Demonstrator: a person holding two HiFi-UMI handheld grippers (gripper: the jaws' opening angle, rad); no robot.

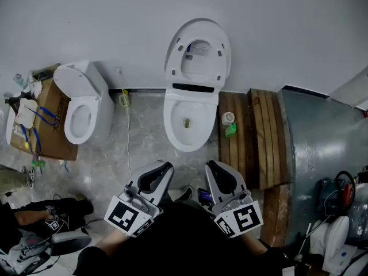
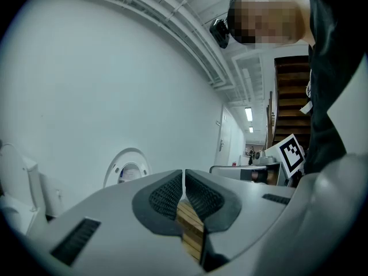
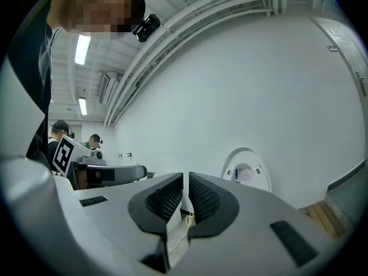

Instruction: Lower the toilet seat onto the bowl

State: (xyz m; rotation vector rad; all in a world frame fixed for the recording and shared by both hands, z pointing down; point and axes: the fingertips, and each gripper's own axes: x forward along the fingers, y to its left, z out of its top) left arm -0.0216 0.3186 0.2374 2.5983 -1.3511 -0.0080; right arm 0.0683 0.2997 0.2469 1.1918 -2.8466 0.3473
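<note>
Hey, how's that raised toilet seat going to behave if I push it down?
The toilet seat looks like rigid plastic, so it probably swings as one stiff piece on its hinge. Standing upright, it may drop fast once tipped toward the bowl.

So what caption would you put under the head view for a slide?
A toilet with its seat up; left tool and right tool held shut in front.

Toilet seat [image 1: 176,57] stands upright — bowl [image 1: 172,121] lies open.
</note>
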